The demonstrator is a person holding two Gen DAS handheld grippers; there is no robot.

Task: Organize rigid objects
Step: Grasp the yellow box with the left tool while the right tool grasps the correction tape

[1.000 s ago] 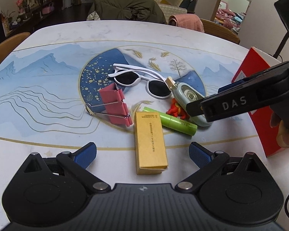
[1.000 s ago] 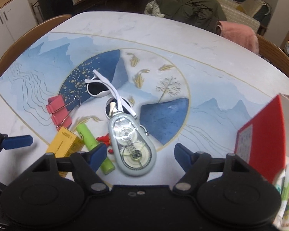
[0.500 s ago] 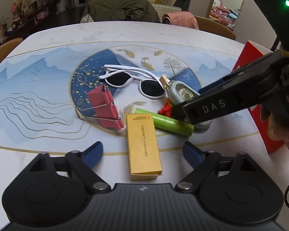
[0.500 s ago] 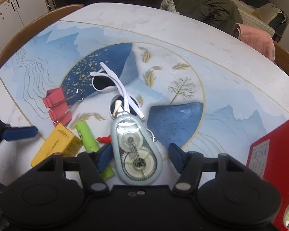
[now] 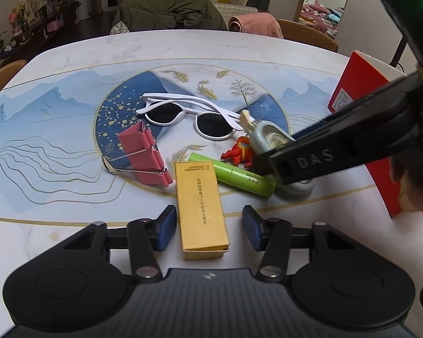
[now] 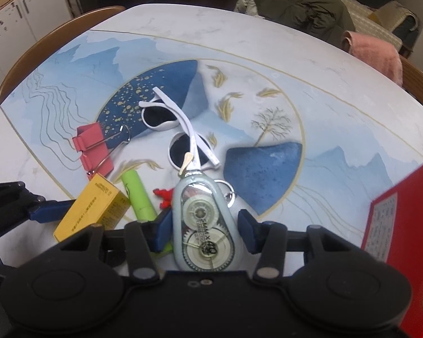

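Note:
My left gripper (image 5: 206, 231) is open, its blue pads on either side of a yellow box (image 5: 200, 207) lying on the table. My right gripper (image 6: 204, 232) is open around a grey correction tape dispenser (image 6: 204, 225), with small gaps at both pads. In the left wrist view the dispenser (image 5: 268, 138) is partly hidden by the right gripper's finger. Nearby lie a green tube (image 5: 234, 174), a small red toy figure (image 5: 239, 152), white sunglasses (image 5: 189, 112) and a pink binder clip (image 5: 143, 152).
A red box (image 5: 361, 98) stands at the table's right edge; it also shows in the right wrist view (image 6: 400, 225). Wooden chairs with a green jacket (image 5: 169, 11) and a pink cloth (image 5: 256, 25) stand behind the table.
Both grippers have moved forward and lower: the left one's pads now flank the yellow box, the right one's pads now flank the correction tape. Both openings have narrowed.

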